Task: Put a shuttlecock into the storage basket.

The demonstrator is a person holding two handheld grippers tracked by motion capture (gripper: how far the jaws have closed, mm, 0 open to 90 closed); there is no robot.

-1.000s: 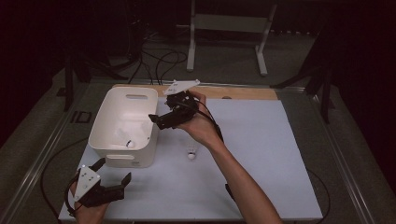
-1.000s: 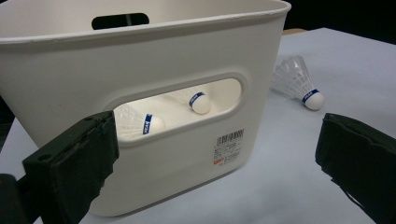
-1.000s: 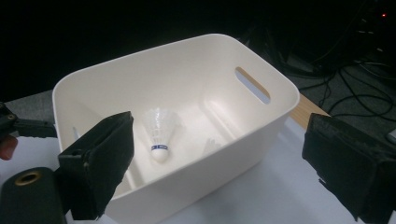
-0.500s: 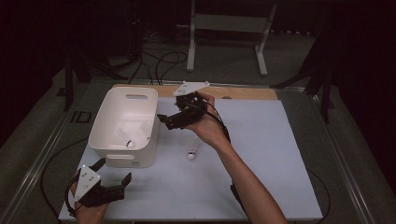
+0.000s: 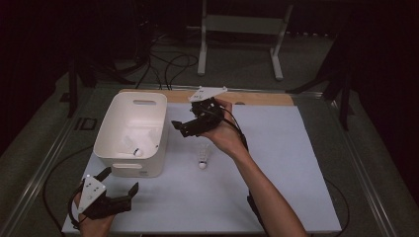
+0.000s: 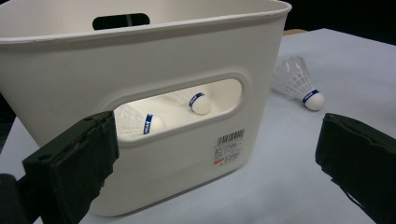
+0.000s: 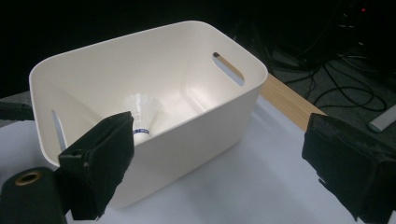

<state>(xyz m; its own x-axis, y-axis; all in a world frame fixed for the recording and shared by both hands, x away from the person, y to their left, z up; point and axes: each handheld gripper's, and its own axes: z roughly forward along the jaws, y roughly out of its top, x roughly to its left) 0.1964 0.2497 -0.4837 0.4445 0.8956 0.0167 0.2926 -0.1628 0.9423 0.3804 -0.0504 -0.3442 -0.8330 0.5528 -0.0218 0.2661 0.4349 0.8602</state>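
Shuttlecocks are the things in hand: one lies on the white table sheet (image 5: 296, 148) just right of the bin (image 5: 129, 134), at about 4 o'clock from it, its cork head toward the person. In the high view that loose shuttlecock (image 5: 201, 159) sits just below the right gripper (image 5: 184, 126), which hangs in the air beside the bin's right wall with its jaws spread and nothing between them. The left gripper (image 5: 118, 187) rests low near the sheet's front left corner, at 6 o'clock from the bin, its jaws also wide apart and empty. The left gripper view looks through the bin's oval handle slot and shows two shuttlecocks (image 6: 140, 120) inside, each with a blue band above a round white head, plus the loose one (image 6: 299, 86) on the sheet beyond; it also shows a barcode label (image 6: 229, 147) on the bin wall. The right gripper view looks down into the bin from above and shows one feathered skirt (image 7: 142, 112) on the floor. The bin is smooth white plastic, rounded at the corners, with a slot in each end.
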